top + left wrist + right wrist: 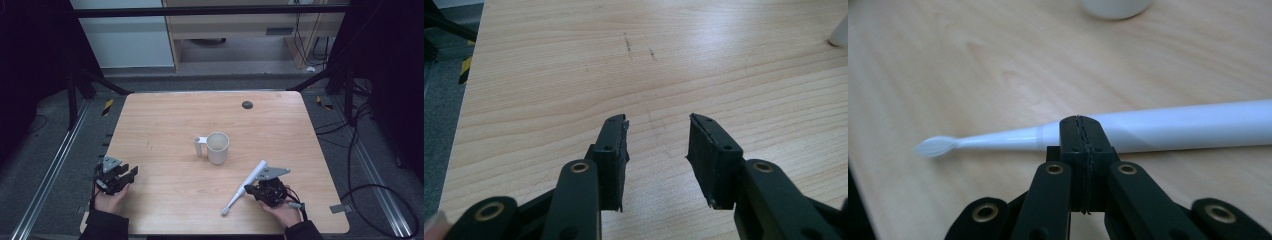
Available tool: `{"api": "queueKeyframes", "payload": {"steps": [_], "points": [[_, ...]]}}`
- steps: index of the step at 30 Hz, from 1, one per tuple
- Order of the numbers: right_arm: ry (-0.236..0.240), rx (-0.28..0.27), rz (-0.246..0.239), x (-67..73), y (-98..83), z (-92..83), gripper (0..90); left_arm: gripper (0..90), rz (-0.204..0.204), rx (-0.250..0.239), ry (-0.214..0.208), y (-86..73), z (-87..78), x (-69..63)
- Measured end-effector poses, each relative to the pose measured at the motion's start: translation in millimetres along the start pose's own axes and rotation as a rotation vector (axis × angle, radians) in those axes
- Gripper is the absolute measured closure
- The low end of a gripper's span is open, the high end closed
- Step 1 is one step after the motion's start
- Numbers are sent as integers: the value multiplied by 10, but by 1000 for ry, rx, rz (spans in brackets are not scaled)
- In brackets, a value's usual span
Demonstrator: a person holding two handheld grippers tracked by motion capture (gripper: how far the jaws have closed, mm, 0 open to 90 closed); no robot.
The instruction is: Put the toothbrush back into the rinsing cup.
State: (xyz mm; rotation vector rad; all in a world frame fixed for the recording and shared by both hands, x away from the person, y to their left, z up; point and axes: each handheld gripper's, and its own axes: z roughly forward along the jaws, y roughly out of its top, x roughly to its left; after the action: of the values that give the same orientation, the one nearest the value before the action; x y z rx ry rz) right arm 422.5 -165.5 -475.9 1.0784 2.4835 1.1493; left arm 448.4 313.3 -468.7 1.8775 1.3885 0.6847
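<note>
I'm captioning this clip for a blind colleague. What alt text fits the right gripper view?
The right gripper points its shut black jaws at a white electric toothbrush lying across a light wooden table, brush head to the left. The base of a white cup shows at the top edge.

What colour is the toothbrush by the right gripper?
White all over, bristle head included; the toothbrush shows best in the right gripper view.
</note>
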Motion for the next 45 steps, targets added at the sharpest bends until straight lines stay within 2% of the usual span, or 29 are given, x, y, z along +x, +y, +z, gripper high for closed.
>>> {"api": "queueKeyframes", "payload": {"steps": [7,11,12,15,17,19,25,34,45], "points": [[-170,-66,68,-361,94,-70,900,588,6,3,3,3,8,-2],[-210,-83,104,-498,127,-66,900,589,9,5,3,6,18,-7],[-219,-90,100,-534,137,-57,900,589,10,6,4,7,20,-8],[-229,-100,118,-635,184,5,900,590,13,5,4,7,18,-13],[-234,-87,125,-679,211,59,900,590,14,5,5,7,18,-11],[-223,-81,129,-713,239,115,900,590,12,6,5,5,21,-5],[-215,-43,111,-739,259,218,900,591,12,5,5,5,18,-2],[-255,1,76,-723,242,219,900,592,12,4,5,5,13,0],[-264,28,69,-692,153,133,900,594,12,3,6,6,6,3]]}}
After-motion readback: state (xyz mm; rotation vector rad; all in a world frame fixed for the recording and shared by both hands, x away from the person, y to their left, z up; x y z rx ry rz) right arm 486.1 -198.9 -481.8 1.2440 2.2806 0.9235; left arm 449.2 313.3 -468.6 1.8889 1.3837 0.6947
